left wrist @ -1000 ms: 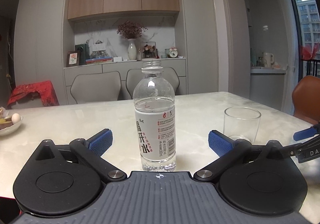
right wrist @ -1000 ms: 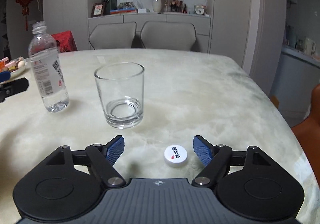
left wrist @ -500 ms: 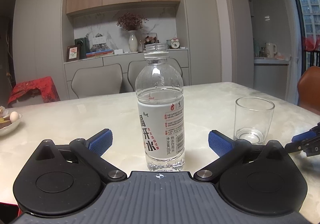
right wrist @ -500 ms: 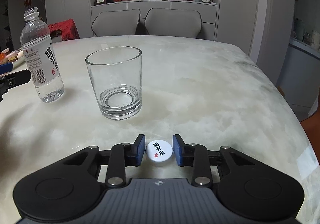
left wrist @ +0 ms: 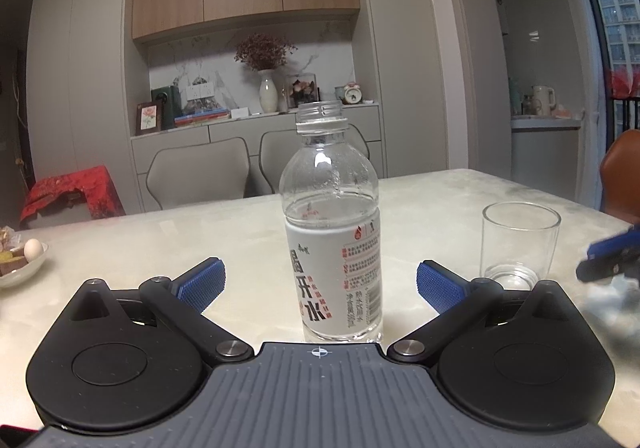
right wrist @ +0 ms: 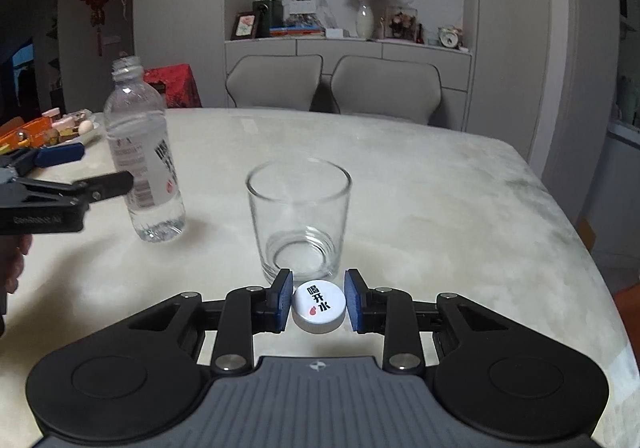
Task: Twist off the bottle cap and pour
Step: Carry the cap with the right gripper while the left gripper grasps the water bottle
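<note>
Bottle (left wrist: 332,232) uncapped, upright between spread left gripper (left wrist: 318,282) fingers, untouched. Right gripper (right wrist: 318,302) pinches cap (right wrist: 319,306); glass (right wrist: 298,224) at its 12 o'clock.

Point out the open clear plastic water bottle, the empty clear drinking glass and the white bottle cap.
Clear plastic water bottle (left wrist: 334,268): left wrist view, on its label.
Empty clear drinking glass (right wrist: 299,216): right wrist view, on its side wall.
White bottle cap (right wrist: 319,305): right wrist view, on its printed top.
</note>
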`<state>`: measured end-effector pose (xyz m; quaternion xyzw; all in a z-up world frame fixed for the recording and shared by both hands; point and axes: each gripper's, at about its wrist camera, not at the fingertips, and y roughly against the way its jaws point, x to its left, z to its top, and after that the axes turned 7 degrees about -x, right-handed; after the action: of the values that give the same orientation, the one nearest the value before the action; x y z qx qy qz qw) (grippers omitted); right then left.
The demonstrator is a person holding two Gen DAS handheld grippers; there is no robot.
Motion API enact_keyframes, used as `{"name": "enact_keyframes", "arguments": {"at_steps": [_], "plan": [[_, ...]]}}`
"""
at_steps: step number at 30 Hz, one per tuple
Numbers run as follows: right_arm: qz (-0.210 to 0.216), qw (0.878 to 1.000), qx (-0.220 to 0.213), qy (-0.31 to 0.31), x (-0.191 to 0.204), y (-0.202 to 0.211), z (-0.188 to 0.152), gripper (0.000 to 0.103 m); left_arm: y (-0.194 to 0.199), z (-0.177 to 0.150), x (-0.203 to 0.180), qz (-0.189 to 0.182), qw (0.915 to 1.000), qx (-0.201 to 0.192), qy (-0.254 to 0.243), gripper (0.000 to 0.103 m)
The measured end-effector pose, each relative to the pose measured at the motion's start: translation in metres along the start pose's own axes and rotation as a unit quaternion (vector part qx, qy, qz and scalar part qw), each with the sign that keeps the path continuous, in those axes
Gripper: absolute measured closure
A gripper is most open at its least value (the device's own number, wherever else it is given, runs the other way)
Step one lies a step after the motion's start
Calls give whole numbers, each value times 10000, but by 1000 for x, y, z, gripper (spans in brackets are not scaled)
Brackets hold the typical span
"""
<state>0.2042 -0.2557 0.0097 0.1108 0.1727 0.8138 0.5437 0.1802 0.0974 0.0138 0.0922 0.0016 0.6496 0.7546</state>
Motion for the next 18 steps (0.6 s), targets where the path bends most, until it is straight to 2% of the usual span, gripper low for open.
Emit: {"name": "enact_keyframes", "arguments": {"at_steps": [7, 11, 18], "plan": [[646, 9973, -324, 108, 14, -1, 52, 72, -13, 6, 5, -300, 9994, -106, 166, 0], [821, 9942, -557, 415, 21, -3, 87, 72, -23, 7, 2, -453, 9986, -150, 213, 0], [1311, 9861, -592, 836, 37, -21, 139, 72, -36, 7, 2, -594, 9976, -96, 345, 11]]}}
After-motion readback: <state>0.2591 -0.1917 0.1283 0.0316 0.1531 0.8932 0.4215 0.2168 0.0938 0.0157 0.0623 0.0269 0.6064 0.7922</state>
